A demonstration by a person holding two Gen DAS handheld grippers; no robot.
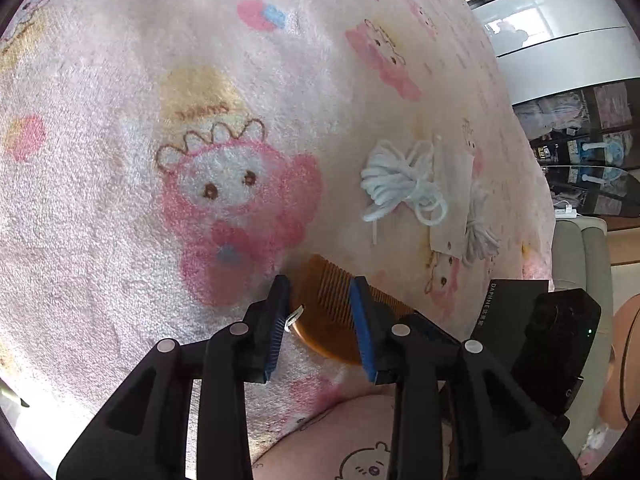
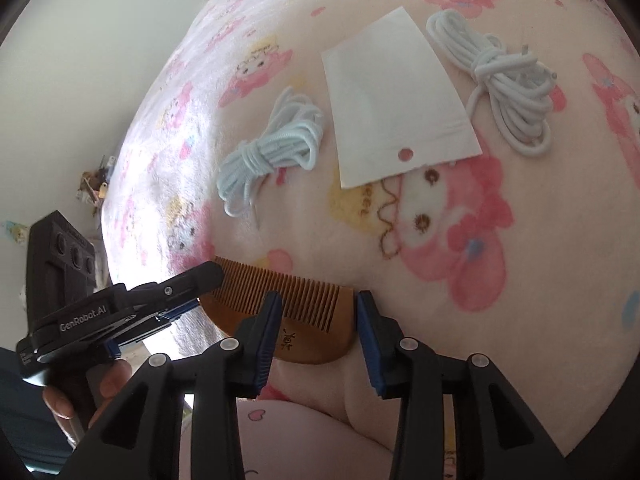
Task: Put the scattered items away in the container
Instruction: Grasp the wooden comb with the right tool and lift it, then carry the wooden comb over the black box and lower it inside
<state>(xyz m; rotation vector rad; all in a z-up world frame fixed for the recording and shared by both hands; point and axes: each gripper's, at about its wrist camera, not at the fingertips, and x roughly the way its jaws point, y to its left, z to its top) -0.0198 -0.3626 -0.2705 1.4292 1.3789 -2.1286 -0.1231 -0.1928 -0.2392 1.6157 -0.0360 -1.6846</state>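
A brown wooden comb lies on the pink cartoon blanket. My left gripper hovers over its one end with the jaws apart, the pads not pressing on it. My right gripper straddles the other end of the comb, also open, with a small gap at its outer pad. In the right wrist view the left gripper shows side-on over the comb's left end. Further out lie a white cord bundle, a white paper pouch and a second cord bundle.
A black box with white lettering stands at the blanket's right edge beside the right gripper's body. A hand holds the left gripper. The blanket's edge drops off at the left; a grey seat and shelves lie beyond.
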